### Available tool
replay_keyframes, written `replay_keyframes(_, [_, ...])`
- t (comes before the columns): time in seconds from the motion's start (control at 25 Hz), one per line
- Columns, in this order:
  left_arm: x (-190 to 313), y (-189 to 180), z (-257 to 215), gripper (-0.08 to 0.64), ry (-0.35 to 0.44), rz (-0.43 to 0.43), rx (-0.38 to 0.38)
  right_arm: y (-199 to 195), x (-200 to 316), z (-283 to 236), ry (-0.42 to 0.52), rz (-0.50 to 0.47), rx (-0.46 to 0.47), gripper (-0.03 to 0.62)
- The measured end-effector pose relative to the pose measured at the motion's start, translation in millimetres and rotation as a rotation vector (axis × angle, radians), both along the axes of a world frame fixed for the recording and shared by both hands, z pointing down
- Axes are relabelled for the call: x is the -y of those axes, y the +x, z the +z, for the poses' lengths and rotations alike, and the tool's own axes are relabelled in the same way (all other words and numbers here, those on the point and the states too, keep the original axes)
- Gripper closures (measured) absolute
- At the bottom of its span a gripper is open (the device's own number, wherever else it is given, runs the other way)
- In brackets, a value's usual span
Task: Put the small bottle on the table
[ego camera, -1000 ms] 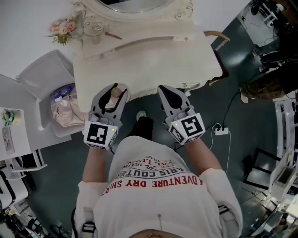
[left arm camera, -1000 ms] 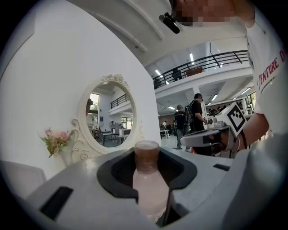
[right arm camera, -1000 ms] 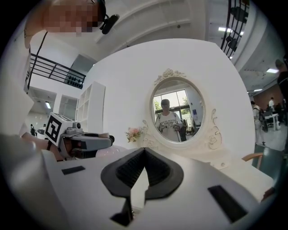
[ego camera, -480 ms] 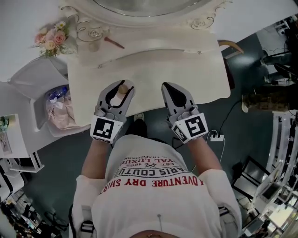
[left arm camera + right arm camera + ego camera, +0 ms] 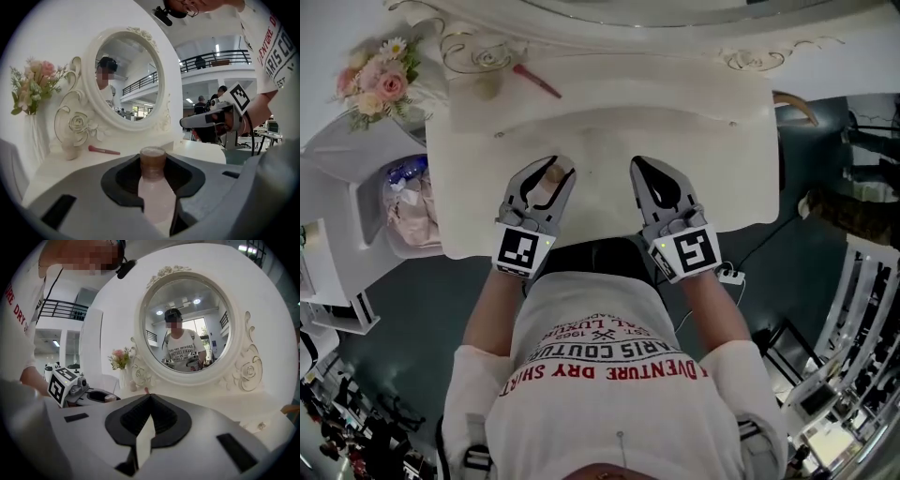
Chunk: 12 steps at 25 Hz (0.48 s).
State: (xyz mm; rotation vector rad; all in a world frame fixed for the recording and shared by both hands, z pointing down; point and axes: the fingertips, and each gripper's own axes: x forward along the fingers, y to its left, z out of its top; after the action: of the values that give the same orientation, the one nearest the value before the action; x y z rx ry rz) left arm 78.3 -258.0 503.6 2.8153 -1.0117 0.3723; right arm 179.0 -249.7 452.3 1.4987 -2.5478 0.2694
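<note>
The small bottle [image 5: 154,190] is pale pink with a brown cap [image 5: 153,161]. It stands upright between the jaws of my left gripper [image 5: 153,158], which is shut on it. In the head view this left gripper [image 5: 546,170] hovers over the front left part of the cream vanity table [image 5: 609,131], with the bottle [image 5: 548,181] showing between the jaws. My right gripper [image 5: 649,170] is beside it over the table's front right, shut with nothing in it. In the right gripper view its jaws meet at the tip [image 5: 150,397].
A round mirror [image 5: 187,329] stands at the table's back. A pink makeup brush [image 5: 536,81] and a small cup [image 5: 487,86] lie at the back left, flowers [image 5: 375,80] beyond. A bin with a bag [image 5: 403,202] stands left of the table.
Both grippers have moved forward from the table's front edge to above the tabletop. The bottle stays in the left gripper. The right gripper stays shut.
</note>
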Motion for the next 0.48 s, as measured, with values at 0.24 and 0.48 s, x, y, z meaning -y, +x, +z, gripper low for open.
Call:
replay_keyframes(0.24, [8,4,34,0.42,-0.041,-0.046,0.03,0,17,27,-0.037,-0.049,-0.012,0.597])
replay_keyframes(0.48, [14,6,55,0.419,-0.041,-0.118,0.043,0,21,50,-0.063,-0.126,-0.024,0.597])
